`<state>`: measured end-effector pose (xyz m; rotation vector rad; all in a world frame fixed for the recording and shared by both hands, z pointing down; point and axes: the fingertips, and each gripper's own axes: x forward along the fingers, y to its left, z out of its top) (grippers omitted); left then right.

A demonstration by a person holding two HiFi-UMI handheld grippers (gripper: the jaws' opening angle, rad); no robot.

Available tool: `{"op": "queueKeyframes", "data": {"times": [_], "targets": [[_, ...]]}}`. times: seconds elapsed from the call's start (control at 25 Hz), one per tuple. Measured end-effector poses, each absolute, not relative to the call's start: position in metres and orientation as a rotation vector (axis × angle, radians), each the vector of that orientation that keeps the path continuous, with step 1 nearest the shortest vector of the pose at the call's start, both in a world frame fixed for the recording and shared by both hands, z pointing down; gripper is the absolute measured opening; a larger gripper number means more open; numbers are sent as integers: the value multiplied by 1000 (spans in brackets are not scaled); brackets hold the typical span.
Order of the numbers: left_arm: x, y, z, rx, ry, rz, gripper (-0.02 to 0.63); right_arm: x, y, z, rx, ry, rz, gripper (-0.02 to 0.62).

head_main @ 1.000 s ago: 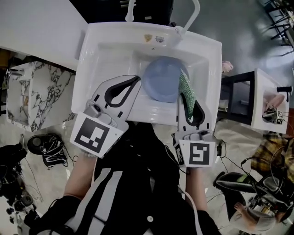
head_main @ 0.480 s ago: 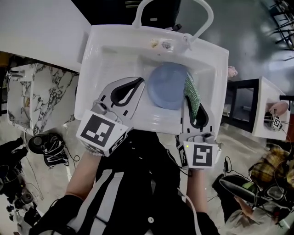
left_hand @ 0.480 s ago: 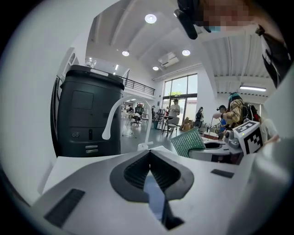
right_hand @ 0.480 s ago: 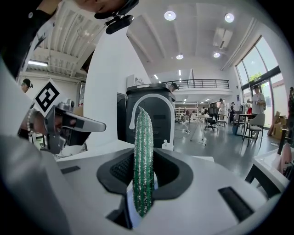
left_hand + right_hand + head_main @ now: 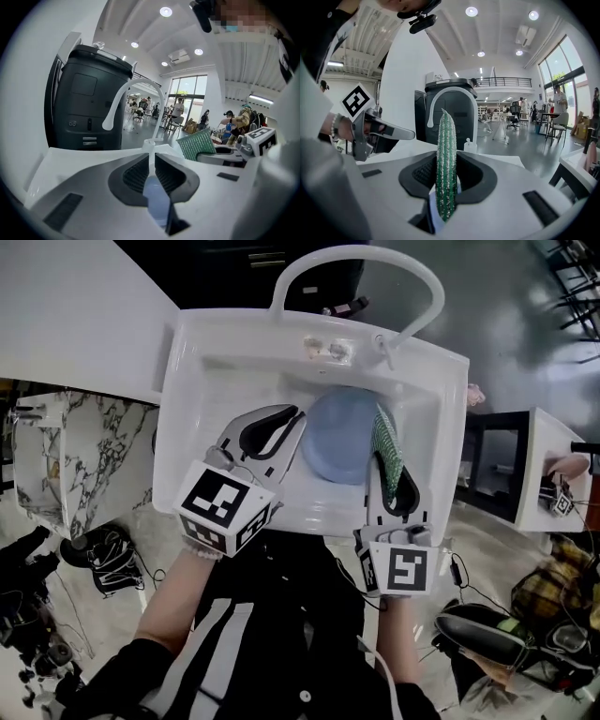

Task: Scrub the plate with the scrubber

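Head view: white sink (image 5: 187,371) with an arched faucet (image 5: 356,251) at its back edge. A blue round plate (image 5: 339,437) lies inside the sink, roughly mid, a little toward the right edge. Right gripper (image 5: 382,457) comes in over the sink's near edge at the right, jaws clamped on the green scrubber (image 5: 386,442). Scrubber is a flat knobbly pad held on edge, long axis in line with the jaws, running from the near edge toward the back edge. Its free end points away from the person at the faucet and sticks out past the jaw tips. It sits right along the plate's right rim, touching or just beside it, cannot tell which. Right gripper view agrees: both pads press the scrubber's flat sides, and the pad shows edge-on as a narrow upright green strip, tip up in front of the faucet arch. Left gripper (image 5: 295,414) reaches in from the near-left corner, angled toward the plate, tips just at the plate's left rim. Left gripper view: jaws have just been opening, now only a thin slit between the pads, nothing pinched. Plate's blue shows through the lower part of the slit, sink white above it. Whether the rim actually lies inside the slit, cannot tell. Same view shows the scrubber off to the right in the other gripper, broad green face toward the camera, tilted.
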<state>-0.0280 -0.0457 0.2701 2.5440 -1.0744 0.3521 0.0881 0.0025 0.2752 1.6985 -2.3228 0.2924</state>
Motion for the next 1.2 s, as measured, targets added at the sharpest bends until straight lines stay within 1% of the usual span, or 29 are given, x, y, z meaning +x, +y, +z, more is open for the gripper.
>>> {"op": "queueKeyframes", "data": {"times": [0.16,0.36,0.44,0.6,1.0,1.2], "targets": [[-21,-54,293,2497,-1023,378,51,88,-6,288,1687,-2310,319,92],[-15,-68,327,2432,-994,425,53,94,-13,302,1652,-2289,311,92],[-8,-72,342,2389,-968,445,75,100,-16,308,1648,-2280,319,92],[2,-78,376,2310,-933,505,98,108,-19,318,1641,-2269,333,92],[7,-92,473,2149,-914,704,106,133,-20,341,1636,-2240,374,92],[6,-95,507,2082,-913,773,106,134,-29,347,1621,-2245,373,92]]}}
